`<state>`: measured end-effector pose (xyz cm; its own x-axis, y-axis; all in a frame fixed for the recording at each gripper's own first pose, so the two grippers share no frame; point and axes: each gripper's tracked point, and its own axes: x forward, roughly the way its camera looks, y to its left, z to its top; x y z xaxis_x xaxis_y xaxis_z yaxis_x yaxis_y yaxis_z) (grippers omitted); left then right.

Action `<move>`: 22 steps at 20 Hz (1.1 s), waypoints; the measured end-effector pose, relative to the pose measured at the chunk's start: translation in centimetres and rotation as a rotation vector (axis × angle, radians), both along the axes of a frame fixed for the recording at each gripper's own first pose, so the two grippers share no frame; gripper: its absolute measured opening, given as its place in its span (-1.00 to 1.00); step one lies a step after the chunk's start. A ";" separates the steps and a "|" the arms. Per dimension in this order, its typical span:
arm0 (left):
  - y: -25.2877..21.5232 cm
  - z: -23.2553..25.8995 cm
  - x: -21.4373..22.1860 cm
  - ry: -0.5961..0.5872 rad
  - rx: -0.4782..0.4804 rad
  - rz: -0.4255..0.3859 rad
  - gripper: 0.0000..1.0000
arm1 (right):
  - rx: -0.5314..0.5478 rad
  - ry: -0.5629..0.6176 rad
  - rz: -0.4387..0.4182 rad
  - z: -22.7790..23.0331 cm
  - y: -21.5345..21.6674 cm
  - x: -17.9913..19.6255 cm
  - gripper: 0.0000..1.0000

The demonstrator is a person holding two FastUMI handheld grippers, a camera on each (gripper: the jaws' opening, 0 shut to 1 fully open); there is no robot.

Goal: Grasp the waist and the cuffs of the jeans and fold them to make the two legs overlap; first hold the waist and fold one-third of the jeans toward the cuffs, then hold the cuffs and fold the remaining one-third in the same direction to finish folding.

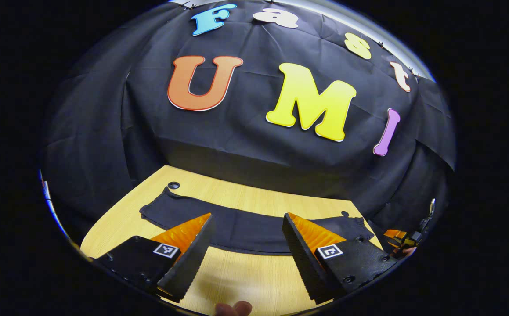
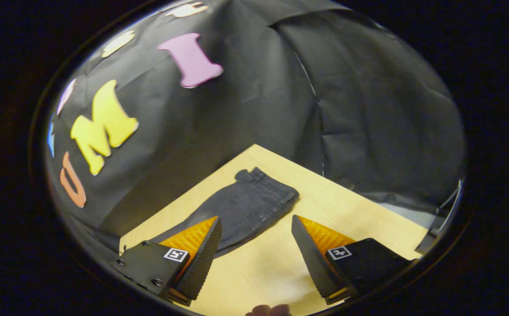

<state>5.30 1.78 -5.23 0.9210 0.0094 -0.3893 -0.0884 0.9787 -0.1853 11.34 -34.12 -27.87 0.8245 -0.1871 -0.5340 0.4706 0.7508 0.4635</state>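
Note:
Dark jeans (image 1: 245, 226) lie flat on the wooden table (image 1: 245, 272) as one long strip running left to right in the left gripper view. My left gripper (image 1: 247, 217) hovers open above the table's near side, its fingers apart and holding nothing. In the right gripper view the waist end of the jeans (image 2: 258, 193) lies just beyond my right gripper (image 2: 255, 218), which is open and clear of the cloth. The right gripper (image 1: 401, 239), held in a hand, shows at the far right of the left gripper view, near the jeans' right end.
A round cable hole (image 1: 173, 185) sits in the table near the jeans' left end. Black cloth walls stand close behind the table's far edge. A fingertip (image 1: 234, 308) pokes in at the bottom. Bare table (image 2: 346, 206) lies right of the waist.

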 end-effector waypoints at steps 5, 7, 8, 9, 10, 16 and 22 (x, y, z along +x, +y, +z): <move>0.4 -0.8 -0.5 0.043 0.037 0.055 0.97 | 0.037 0.051 -0.059 -5.8 -4.2 4.9 0.98; 0.3 -1.3 -0.7 0.068 0.040 0.071 0.97 | 0.061 0.051 -0.053 -6.9 -4.5 6.9 0.97; 0.3 -1.6 -0.9 0.078 0.043 0.079 0.97 | 0.062 0.053 -0.056 -7.5 -4.8 7.7 0.87; 0.2 -1.8 -0.9 0.084 0.042 0.085 0.97 | 0.058 0.058 -0.053 -7.7 -4.9 8.3 0.87; 0.2 -2.1 -1.0 0.092 0.042 0.092 0.97 | 0.056 0.066 -0.050 -8.1 -5.0 8.6 0.87; 0.7 -2.8 -1.8 0.122 0.030 0.134 0.97 | -0.084 0.106 0.026 -8.9 -4.8 10.0 0.80; 2.0 -3.4 -2.5 0.136 0.000 0.169 0.97 | 0.044 0.120 -0.008 -8.6 -4.4 10.1 -0.40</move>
